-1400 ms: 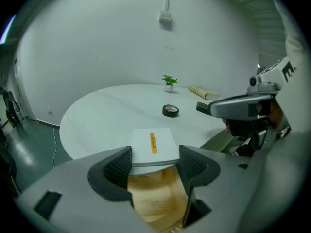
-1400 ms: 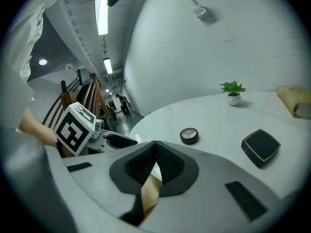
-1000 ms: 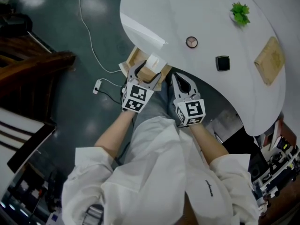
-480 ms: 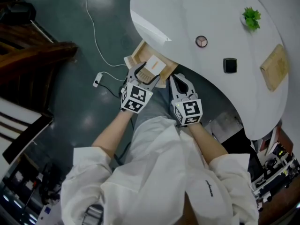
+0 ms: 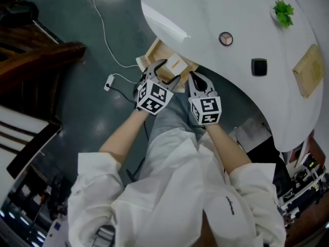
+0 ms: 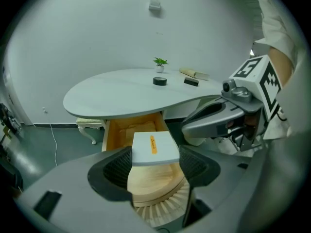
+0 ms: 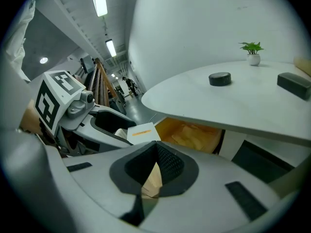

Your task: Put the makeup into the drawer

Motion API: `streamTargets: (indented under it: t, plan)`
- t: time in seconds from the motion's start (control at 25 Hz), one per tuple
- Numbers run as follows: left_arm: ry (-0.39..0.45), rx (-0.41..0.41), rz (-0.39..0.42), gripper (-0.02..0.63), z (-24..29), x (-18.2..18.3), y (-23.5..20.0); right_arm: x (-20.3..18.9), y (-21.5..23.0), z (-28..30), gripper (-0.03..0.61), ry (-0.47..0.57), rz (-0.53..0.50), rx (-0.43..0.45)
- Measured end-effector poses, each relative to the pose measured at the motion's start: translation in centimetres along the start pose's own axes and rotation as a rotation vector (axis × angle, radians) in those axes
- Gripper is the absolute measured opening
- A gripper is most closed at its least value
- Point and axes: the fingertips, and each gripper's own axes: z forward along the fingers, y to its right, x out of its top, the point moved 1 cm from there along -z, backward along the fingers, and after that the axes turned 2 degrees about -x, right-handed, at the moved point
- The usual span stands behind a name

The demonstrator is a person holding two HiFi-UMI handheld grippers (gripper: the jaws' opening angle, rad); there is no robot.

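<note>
**Makeup box poised at the open drawer**

The left gripper, jaws spread wide, clamps the white makeup box by its two side edges. It holds the box flat, orange label up, at the front edge of the open wooden drawer under the counter, probably so it can go in level. The right gripper, beside the drawer's mouth, is closed on nothing, likely parked out of the way.

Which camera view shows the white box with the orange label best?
The left gripper view: the white box sits large and central, label up, between the jaws. The head view shows it small from above; the right gripper view, small and slanted.
</note>
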Motion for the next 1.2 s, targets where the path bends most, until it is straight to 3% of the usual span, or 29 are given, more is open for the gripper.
streamTargets:
  t: [0.64, 0.92, 1.2]
  plan:
    - [-0.206, -0.223, 0.394, 0.32, 6.0, -2.3, 0.9, -3.1, 2.6, 2.3, 0.018, -0.011, 0.049, -0.062]
    - [-0.275, -0.291, 0.473, 0.319, 8.4, -3.9, 1.5, -4.8, 3.2, 3.7, 0.018, -0.074, 0.049, -0.096]
    - [-0.326, -0.377, 0.511, 0.319, 8.7, -4.6, 2.2, -4.8, 3.0, 4.2, 0.018, -0.064, 0.055, -0.093]
